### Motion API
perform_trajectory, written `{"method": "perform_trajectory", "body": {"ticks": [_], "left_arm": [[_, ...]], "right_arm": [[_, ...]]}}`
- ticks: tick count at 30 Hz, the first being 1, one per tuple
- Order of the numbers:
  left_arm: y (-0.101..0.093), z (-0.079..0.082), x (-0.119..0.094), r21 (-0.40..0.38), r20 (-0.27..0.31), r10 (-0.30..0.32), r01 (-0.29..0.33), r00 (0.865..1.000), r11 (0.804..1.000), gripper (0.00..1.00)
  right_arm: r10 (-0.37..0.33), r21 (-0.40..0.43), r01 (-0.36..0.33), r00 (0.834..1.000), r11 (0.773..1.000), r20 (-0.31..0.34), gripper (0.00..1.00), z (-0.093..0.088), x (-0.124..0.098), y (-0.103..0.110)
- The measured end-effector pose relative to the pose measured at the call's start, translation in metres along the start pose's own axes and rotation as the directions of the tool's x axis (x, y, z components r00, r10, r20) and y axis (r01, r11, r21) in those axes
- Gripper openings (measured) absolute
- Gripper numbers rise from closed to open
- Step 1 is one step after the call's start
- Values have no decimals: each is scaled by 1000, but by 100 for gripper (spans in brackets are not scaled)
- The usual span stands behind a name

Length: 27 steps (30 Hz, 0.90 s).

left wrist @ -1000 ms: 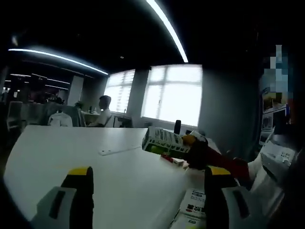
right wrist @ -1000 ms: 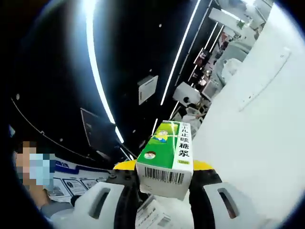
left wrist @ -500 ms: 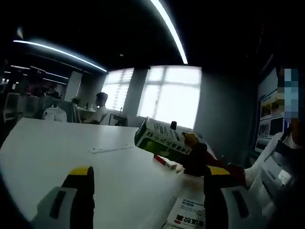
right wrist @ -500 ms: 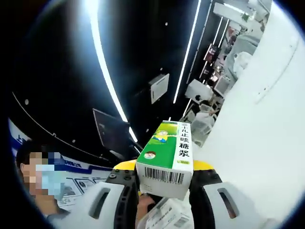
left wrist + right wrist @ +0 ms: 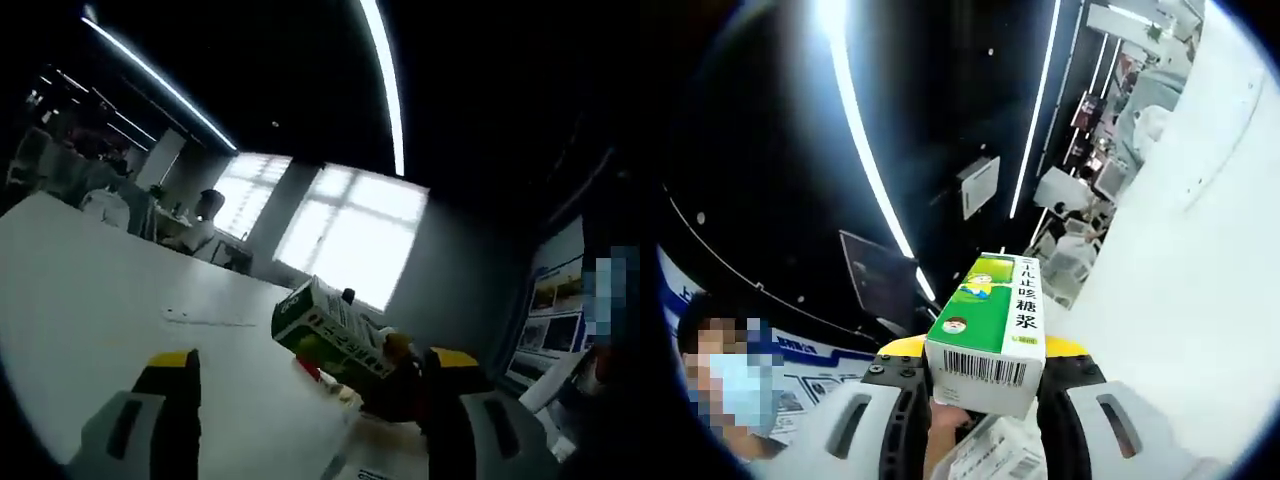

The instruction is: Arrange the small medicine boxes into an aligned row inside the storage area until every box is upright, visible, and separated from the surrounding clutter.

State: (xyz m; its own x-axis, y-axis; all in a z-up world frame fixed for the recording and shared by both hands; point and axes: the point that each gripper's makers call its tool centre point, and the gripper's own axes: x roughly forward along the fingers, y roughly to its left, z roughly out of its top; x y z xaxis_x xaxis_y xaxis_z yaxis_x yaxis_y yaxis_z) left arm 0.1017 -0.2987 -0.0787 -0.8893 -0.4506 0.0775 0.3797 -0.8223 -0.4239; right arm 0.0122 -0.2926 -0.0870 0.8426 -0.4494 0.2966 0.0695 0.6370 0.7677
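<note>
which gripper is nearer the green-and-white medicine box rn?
Right. The right gripper is shut on the green-and-white medicine box, clamping it between its jaws. The left gripper is open and empty; the box sits ahead of its jaws, above the white table.

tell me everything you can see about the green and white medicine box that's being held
The medicine box is a long cardboard carton, green on one broad face with two small cartoon faces, white on the next face with dark Chinese characters, and a barcode on its white end. The right gripper clamps it between both jaws near that barcode end, the far end pointing away from the camera. In the left gripper view the box is lifted above the white table, tilted, touching nothing but the gripper.
</note>
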Motion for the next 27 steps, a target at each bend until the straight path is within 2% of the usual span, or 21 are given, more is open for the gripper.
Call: {"method": "perform_trajectory", "body": {"ticks": [5, 9, 13, 16, 19, 21, 22, 23, 24, 25, 27], "left_arm": [[-5, 4, 11, -13, -32, -18, 17, 999, 1000, 90], [-12, 15, 22, -23, -11, -49, 49, 999, 999, 90], [-20, 29, 41, -45, 14, -113, 113, 994, 993, 92], [-27, 29, 55, -80, 24, -163, 164, 986, 983, 97], [-36, 29, 64, -158, 68, -226, 234, 972, 959, 97], [-39, 24, 68, -196, 82, -246, 258, 966, 946, 96], [-42, 19, 69, -227, 64, -264, 271, 963, 935, 96], [-43, 19, 71, -251, 84, -275, 287, 958, 924, 94], [-44, 16, 71, -272, 78, -289, 299, 954, 915, 92], [-50, 16, 74, -311, 109, -323, 341, 940, 887, 74], [-50, 17, 75, -317, 111, -333, 351, 937, 881, 74]], "right_arm": [[20, 7, -20, 1000, 1000, 15, 37, 6, -1, 2], [42, 0, -42, 999, 999, 36, 37, 11, -2, 7], [65, -3, -65, 996, 998, 62, 37, 15, -4, 12], [66, -22, -65, 995, 998, 72, 37, 16, -5, 15], [85, -54, -81, 993, 995, 78, 37, 20, -6, 18], [106, -65, -101, 991, 993, 85, 37, 20, -6, 23], [112, -68, -106, 990, 992, 87, 37, 21, -6, 23], [119, -72, -112, 989, 991, 89, 37, 22, -6, 25], [124, -80, -117, 988, 990, 88, 37, 22, -5, 26], [121, -107, -112, 990, 988, 76, 37, 18, -1, 25], [118, -121, -109, 991, 987, 67, 37, 16, 0, 24]]}}
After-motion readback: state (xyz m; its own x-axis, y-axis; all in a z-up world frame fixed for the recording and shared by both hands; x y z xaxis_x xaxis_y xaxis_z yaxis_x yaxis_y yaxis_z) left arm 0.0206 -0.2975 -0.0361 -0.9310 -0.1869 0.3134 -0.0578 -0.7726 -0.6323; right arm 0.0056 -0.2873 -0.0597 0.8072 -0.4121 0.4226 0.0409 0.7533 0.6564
